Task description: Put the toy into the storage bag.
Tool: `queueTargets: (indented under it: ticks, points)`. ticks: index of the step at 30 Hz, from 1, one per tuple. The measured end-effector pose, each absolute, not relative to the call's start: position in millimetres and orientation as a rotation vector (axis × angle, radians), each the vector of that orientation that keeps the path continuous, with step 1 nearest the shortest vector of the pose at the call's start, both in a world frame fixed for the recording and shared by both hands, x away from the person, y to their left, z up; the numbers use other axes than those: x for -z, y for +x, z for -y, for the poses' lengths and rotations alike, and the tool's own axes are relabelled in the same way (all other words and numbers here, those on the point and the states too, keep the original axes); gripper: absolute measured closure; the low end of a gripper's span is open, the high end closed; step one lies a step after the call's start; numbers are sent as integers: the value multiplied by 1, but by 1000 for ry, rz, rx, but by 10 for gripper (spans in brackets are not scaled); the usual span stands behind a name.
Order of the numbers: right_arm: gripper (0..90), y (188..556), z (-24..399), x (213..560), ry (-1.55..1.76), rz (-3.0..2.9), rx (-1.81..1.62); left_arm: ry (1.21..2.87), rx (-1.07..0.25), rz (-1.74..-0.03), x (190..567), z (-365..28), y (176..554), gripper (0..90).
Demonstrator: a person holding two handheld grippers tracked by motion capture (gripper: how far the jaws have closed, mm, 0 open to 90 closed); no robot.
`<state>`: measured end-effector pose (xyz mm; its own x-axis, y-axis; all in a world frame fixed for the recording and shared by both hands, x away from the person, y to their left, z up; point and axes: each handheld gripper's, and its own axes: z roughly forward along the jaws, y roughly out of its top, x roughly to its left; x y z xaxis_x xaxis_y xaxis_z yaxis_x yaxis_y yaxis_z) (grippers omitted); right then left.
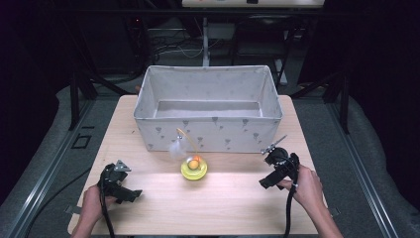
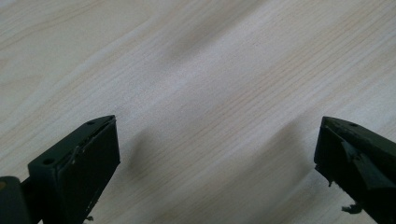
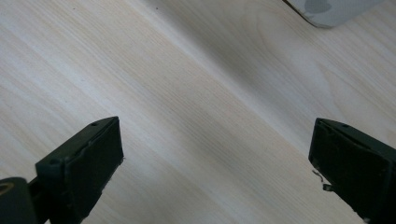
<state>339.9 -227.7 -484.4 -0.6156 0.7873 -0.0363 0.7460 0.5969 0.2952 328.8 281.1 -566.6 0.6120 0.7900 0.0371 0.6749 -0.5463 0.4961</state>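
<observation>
A yellow round toy (image 1: pixel 194 168) with an orange ball in its middle, a thin wire and a pale feather lies on the wooden table (image 1: pixel 223 203), just in front of a grey fabric box (image 1: pixel 208 106). My left gripper (image 1: pixel 130 194) rests low at the table's left, held by a hand. Its jaws stand wide apart over bare wood (image 2: pixel 210 116), with nothing between them. My right gripper (image 1: pixel 266 181) sits at the right, also held by a hand, pointing down and inward. Its jaws are equally wide over bare wood (image 3: pixel 210 130) and empty.
The large open fabric box takes up the back half of the table, and its corner (image 3: pixel 327 9) shows in the right gripper view. Beyond the table are dark stands, cables and a white pole (image 1: pixel 205 42). Grey floor lies on either side.
</observation>
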Motion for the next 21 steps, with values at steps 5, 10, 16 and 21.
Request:
queueTargets:
  ticks: [5,10,16,21]
  points:
    - [25,338,219,483,1251,-2677,-375,2400,-356,-1163,567,-281,329,3]
    - [25,338,211,481,1216,-2693,-357,2401,-361,-1162,566,-280,329,3]
    - [24,336,206,478,1204,-2705,-355,2402,-364,-1163,566,-281,328,3]
    - [22,337,199,476,1193,-2708,-373,2403,-359,-1166,567,-280,329,3]
